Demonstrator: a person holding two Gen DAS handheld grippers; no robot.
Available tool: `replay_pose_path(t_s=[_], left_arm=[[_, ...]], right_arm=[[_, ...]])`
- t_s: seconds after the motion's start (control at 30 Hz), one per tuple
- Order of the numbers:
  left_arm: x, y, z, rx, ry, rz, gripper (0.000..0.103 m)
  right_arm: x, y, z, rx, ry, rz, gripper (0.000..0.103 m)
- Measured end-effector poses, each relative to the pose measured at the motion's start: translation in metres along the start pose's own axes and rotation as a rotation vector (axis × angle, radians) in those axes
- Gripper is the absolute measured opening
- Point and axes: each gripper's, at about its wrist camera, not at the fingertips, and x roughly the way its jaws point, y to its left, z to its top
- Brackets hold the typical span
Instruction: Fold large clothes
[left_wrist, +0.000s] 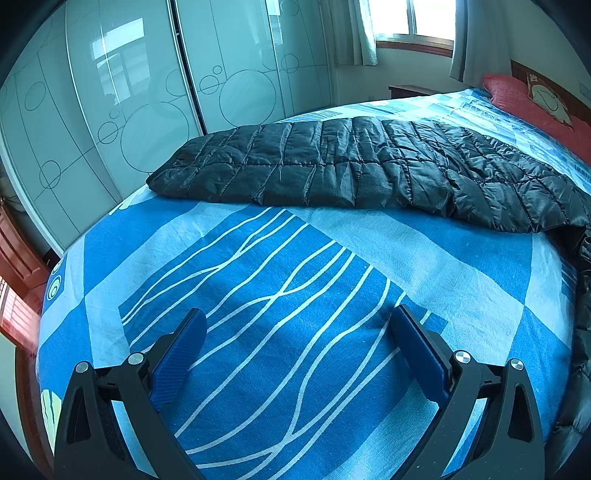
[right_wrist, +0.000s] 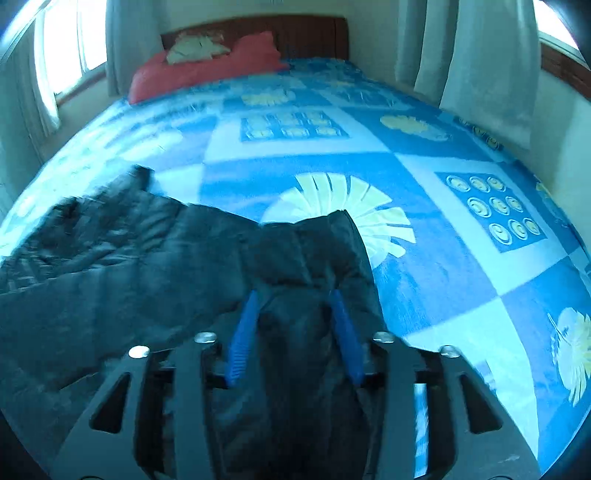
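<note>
Black puffy jacket (left_wrist: 369, 166) sprawled on the blue bed (left_wrist: 258, 277), left hand-held gripper (left_wrist: 297, 325) spread wide over bare sheet, right hand-held gripper (right_wrist: 295, 295) loosely straddling jacket fabric, not pinching

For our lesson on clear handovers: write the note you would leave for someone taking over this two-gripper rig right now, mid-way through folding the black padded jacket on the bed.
Left gripper: open and empty, over bare blue bedsheet, short of the jacket.
Right gripper: a bunched part of the black padded jacket sits between its fingers; the picture is too blurred to tell whether the pads press on it.
Jacket: in the left view it lies as a long flat strip across the bed, so the long fold looks done.
Left: settle the end at the right gripper, then likely fold the strip shorter.
</note>
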Motion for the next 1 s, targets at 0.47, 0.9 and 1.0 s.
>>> replay_pose_path(t_s=[0.47,0.9,1.0], left_arm=[[0.001,0.001,0.000,-0.002,-0.001,-0.002,0.099],[0.003,0.004,0.001,-0.009,0.014,-0.017,0.099],[0.005,0.010,0.002,-0.028,0.034,-0.048,0.099]], right_arm=[[-0.041,0.034,-0.076,-0.091,0.032,-0.020,0.046],[-0.030,0.039,-0.088,-0.120,0.023,-0.060,0.048],[-0.031,0.041,-0.089,-0.124,0.020,-0.067,0.048]])
